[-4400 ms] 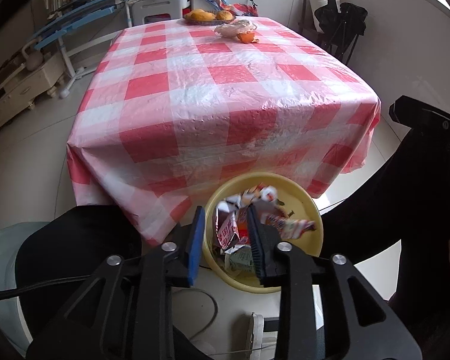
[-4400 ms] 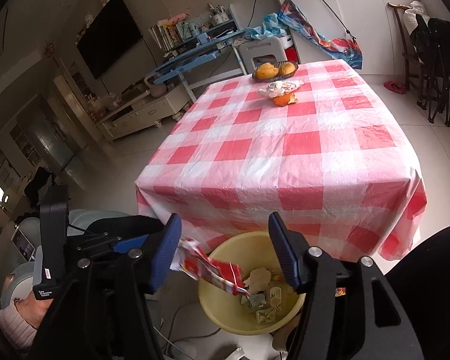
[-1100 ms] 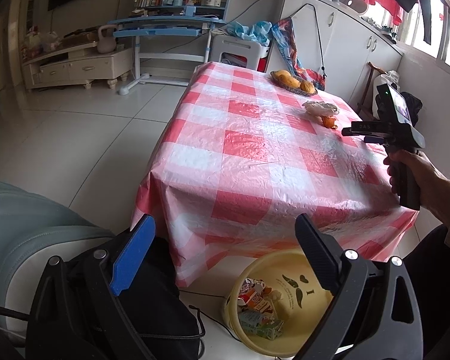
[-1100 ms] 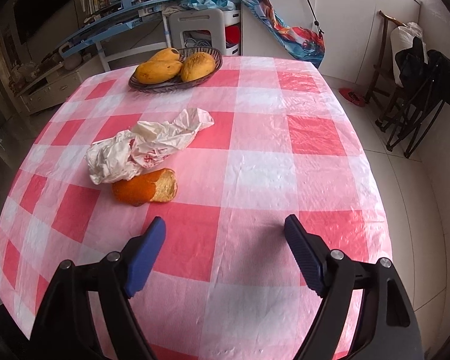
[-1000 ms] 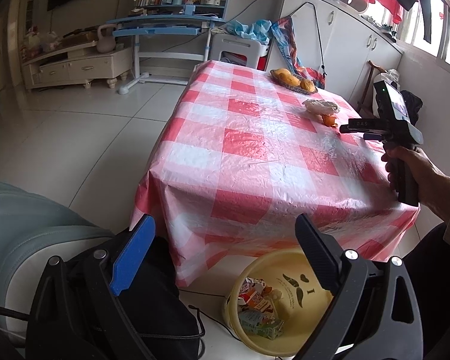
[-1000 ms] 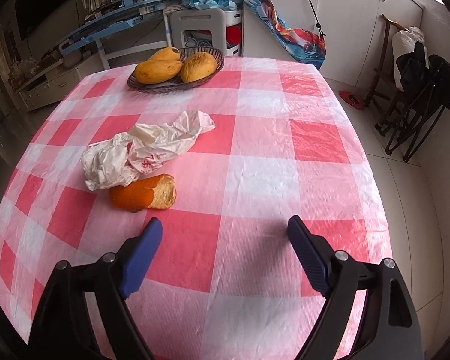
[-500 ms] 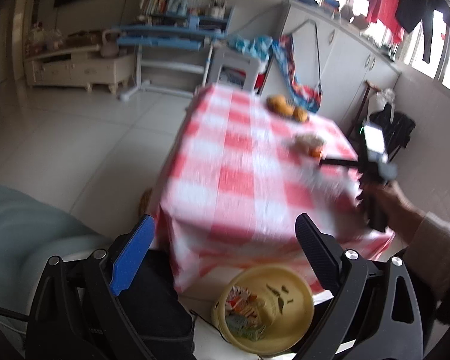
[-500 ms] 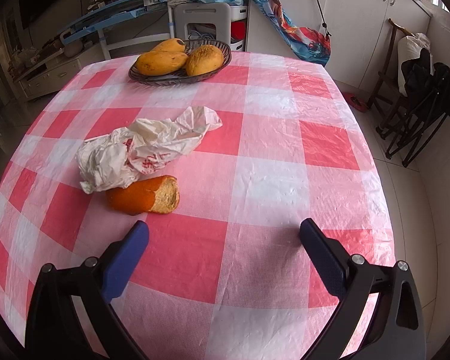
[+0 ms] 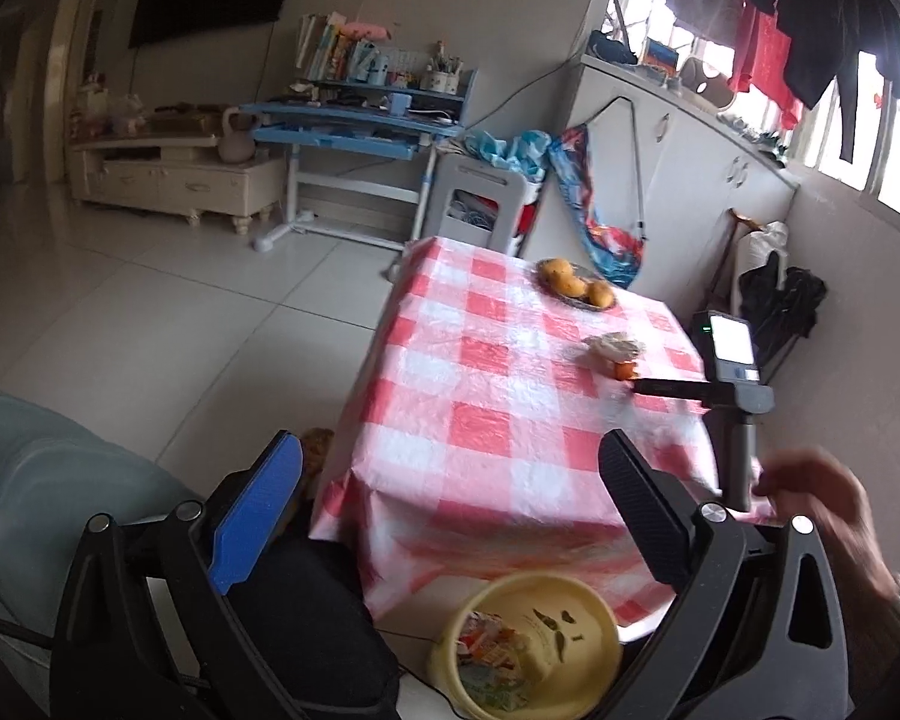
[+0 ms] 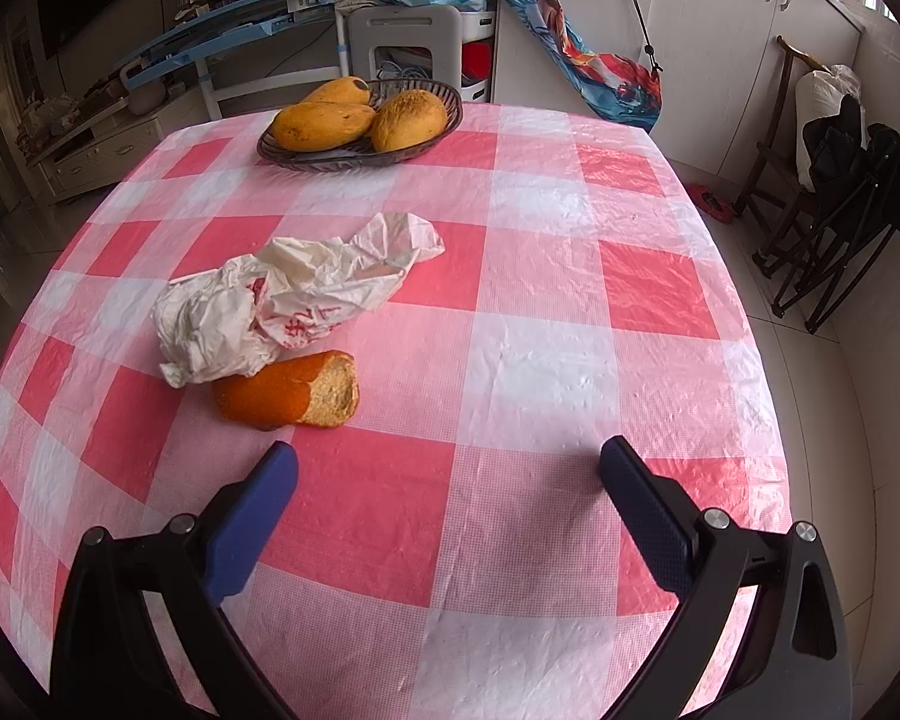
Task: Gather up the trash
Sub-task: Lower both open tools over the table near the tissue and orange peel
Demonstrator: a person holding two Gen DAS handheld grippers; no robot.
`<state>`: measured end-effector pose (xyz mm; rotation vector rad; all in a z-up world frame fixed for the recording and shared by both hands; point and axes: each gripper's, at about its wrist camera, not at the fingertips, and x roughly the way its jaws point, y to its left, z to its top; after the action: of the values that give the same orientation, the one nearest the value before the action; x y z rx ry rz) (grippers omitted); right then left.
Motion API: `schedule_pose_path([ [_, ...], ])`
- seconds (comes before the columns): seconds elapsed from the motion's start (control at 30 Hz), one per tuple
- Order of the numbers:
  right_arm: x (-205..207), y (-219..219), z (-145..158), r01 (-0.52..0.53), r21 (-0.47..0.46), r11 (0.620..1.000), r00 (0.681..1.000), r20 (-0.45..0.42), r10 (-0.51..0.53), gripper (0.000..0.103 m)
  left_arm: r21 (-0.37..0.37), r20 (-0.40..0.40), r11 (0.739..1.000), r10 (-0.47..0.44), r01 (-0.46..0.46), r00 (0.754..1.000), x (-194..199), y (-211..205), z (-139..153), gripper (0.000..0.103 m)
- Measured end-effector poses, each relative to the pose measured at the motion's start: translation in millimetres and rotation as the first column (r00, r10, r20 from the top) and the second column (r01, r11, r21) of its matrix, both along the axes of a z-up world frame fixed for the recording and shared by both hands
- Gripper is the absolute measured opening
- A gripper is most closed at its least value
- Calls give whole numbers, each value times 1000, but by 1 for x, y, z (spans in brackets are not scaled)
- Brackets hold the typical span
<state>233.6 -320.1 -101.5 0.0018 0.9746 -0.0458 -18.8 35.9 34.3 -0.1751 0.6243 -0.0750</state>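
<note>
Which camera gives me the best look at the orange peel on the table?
The right wrist view: the orange peel lies large and sharp on the checked tablecloth, just beyond the open right gripper, touching the crumpled plastic bag. The left wrist view shows it only as a tiny orange speck.

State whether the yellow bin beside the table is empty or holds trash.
It holds trash: the yellow bin shows crumpled wrappers piled against one side, with bare bottom visible beside them.

No text is legible. The crumpled white plastic bag [image 10: 294,300] on the table bears red printed characters, too creased to read; book spines at far left are blurred.
</note>
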Motion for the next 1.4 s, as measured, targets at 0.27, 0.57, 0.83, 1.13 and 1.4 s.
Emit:
schedule_pose_path([
  [0.27, 0, 0, 0, 0, 0, 1000, 1000, 1, 0, 96, 58, 43, 984, 163, -165, 986, 33, -16, -17, 96],
  [0.57, 0, 0, 0, 0, -1, 1000, 1000, 1, 0, 96, -72, -127, 966, 236, -247, 963, 89, -53, -42, 96],
  [0.83, 0, 0, 0, 0, -1, 1000, 1000, 1, 0, 96, 174, -167, 985, 36, -7, 985, 203, -153, -73, 96],
  [1.13, 0, 0, 0, 0, 0, 1000, 1000, 0, 0, 96, 79, -324, 993, -55, 86, 944, 279, -184, -129, 96],
  [1.4, 0, 1, 0, 0, 0, 1000, 1000, 0, 0, 96, 76, -334, 993, -64, 95, 940, 287, -180, -133, 96],
])
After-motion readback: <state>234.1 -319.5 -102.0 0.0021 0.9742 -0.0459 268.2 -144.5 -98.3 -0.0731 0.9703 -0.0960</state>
